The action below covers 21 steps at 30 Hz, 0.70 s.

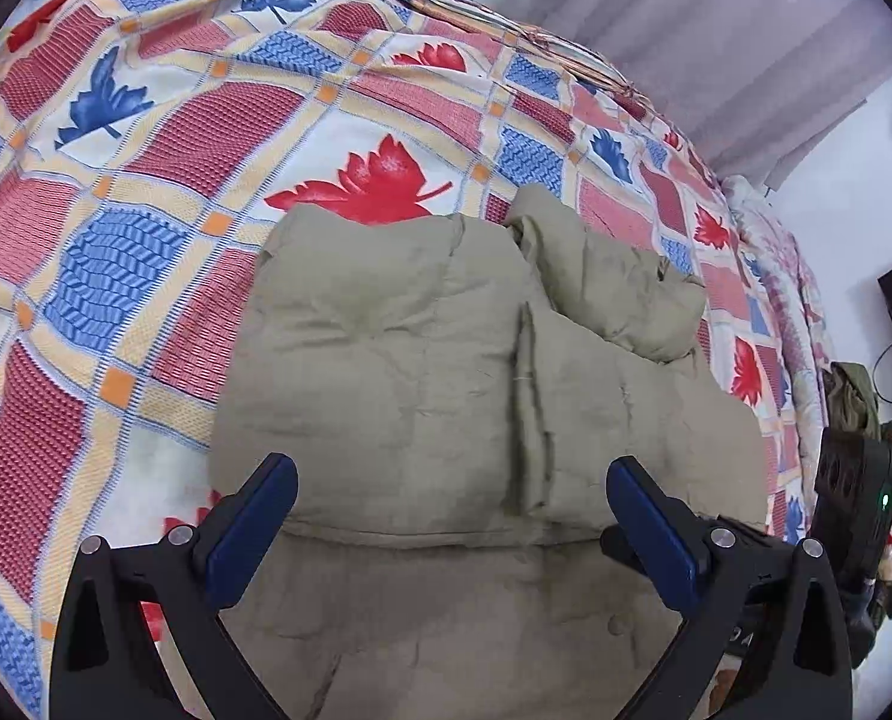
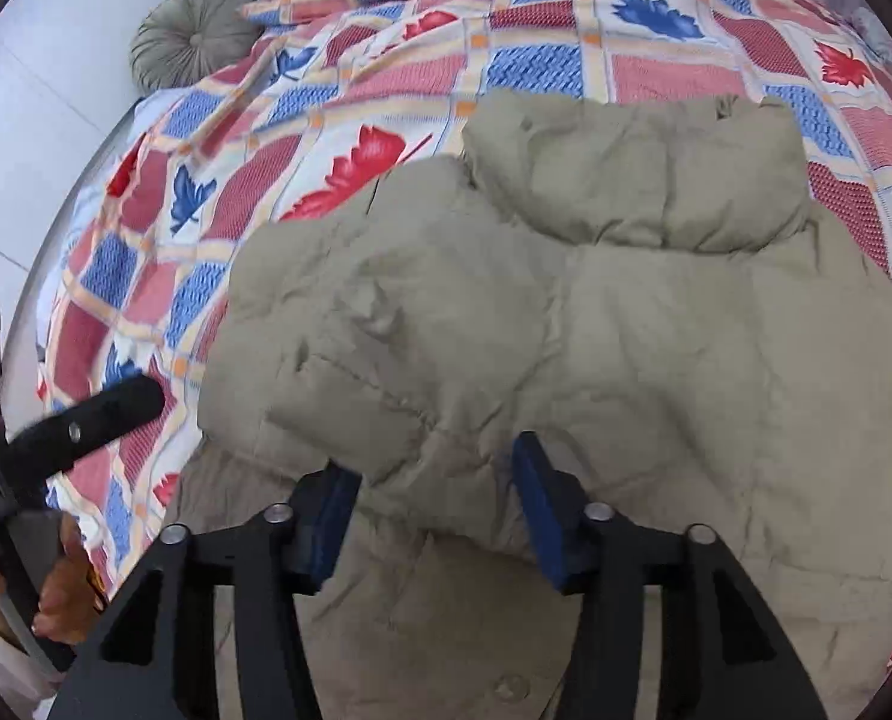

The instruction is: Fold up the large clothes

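Lying puffed and rumpled on the bed is a padded olive-khaki jacket (image 1: 422,354), its matte fabric stitched into soft quilted panels and creased all over. In the right wrist view one side has been folded over the body, leaving a thick doubled edge, and a rounded padded hood or collar (image 2: 638,180) bulges at the far end. A round snap button (image 2: 509,687) shows low on the cloth near the camera. Under the jacket spreads a woven bedspread (image 1: 164,198) of red, blue and cream squares with maple-leaf prints and small orange corner blocks. A round pleated grey-green cushion (image 2: 191,36) sits at the bed's far corner, and pale curtains (image 1: 716,30) hang beyond.

Tilted steeply down over the near part of the jacket, the left gripper (image 1: 452,480) has its blue-padded fingers spread wide, nothing pinched between them. The right gripper (image 2: 437,468) also points down, its fingers apart with the folded edge bulging between them; whether the pads touch the cloth I cannot tell. A person's hand (image 2: 65,594) wraps the left gripper's handle.
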Each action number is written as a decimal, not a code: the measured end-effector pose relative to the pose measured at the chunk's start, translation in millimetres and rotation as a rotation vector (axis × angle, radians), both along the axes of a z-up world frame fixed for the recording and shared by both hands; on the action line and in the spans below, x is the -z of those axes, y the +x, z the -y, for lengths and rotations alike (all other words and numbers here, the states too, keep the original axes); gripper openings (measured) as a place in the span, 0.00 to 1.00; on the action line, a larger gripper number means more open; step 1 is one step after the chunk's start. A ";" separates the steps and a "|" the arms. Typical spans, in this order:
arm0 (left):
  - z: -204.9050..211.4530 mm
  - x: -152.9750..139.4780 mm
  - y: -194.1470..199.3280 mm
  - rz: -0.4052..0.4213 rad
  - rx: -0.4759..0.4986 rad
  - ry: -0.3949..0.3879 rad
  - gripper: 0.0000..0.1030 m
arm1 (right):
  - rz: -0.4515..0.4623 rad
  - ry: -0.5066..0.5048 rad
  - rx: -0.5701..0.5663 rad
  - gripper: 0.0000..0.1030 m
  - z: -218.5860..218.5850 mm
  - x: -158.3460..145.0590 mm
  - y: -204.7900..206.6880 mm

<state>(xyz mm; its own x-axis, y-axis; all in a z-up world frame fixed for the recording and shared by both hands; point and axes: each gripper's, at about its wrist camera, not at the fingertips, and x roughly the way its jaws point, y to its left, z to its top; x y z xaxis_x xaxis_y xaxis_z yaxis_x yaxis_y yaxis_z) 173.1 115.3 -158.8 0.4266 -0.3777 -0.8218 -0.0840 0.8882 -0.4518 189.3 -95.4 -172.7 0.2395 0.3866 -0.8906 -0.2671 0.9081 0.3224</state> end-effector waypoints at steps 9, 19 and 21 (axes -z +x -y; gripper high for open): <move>67.9 46.6 38.1 -0.083 0.113 -0.103 0.95 | -0.033 -0.088 0.091 0.34 108.8 5.8 -55.9; 100.3 34.5 49.4 -0.035 0.167 -0.087 0.10 | 0.042 -0.405 0.288 0.28 218.6 13.9 -50.7; 92.8 46.1 49.1 -0.073 0.159 -0.046 0.10 | 0.060 -0.421 0.350 0.23 238.8 11.3 -44.3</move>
<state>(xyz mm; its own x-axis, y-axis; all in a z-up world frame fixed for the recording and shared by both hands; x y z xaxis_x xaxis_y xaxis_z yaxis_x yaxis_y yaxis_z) 222.2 22.5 -204.9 0.2981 -0.4734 -0.8289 0.0219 0.8715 -0.4899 144.9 -334.1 -183.9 0.3444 -0.1121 -0.9321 0.0674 0.9932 -0.0945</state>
